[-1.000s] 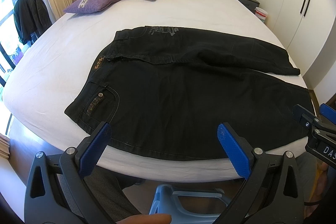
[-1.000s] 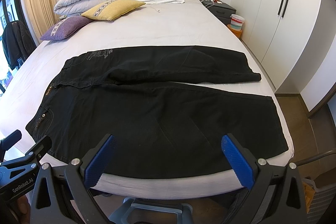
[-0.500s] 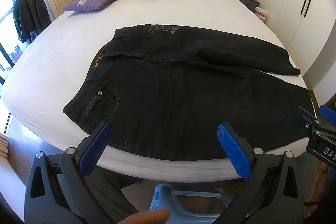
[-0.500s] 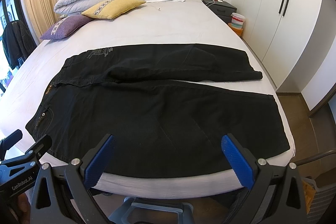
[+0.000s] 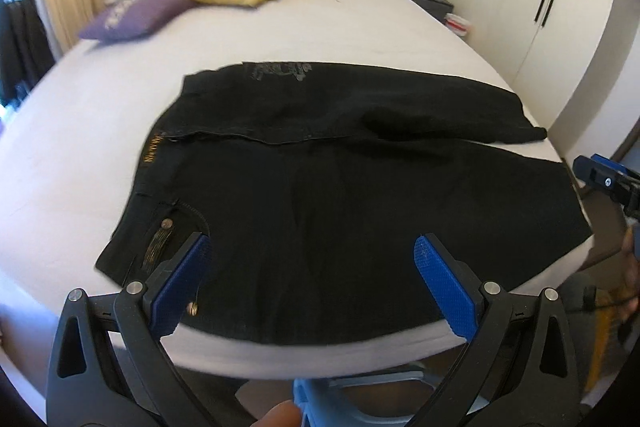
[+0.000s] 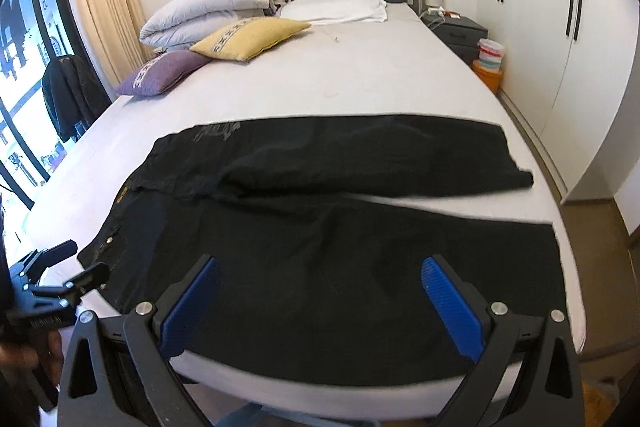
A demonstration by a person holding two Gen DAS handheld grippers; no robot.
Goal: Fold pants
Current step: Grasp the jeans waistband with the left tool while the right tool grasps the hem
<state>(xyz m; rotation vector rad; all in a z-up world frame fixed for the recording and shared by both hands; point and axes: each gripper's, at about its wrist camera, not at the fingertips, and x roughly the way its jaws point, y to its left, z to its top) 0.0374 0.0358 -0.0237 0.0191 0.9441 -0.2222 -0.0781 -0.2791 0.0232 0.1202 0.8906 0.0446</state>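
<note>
Black pants (image 5: 340,187) lie flat across the near end of a white bed (image 5: 320,27), waistband to the left, both legs running to the right. They also show in the right wrist view (image 6: 340,227). My left gripper (image 5: 312,251) is open and empty, low over the near leg beside the waistband pocket. My right gripper (image 6: 320,271) is open and empty over the near leg, further right. The right gripper's tip shows at the right edge of the left wrist view (image 5: 604,179). The left gripper shows at the lower left of the right wrist view (image 6: 60,283).
Purple (image 6: 160,73) and yellow (image 6: 252,37) cushions, a folded duvet (image 6: 216,7) and a white pillow (image 6: 336,9) lie at the headboard end. A nightstand (image 6: 456,27) and buckets (image 6: 490,67) stand right of the bed, by white wardrobes (image 6: 580,47). A window is on the left.
Both grippers have moved forward and down toward the pants, which now fill more of each view. Both stay open. The pants have not moved.
</note>
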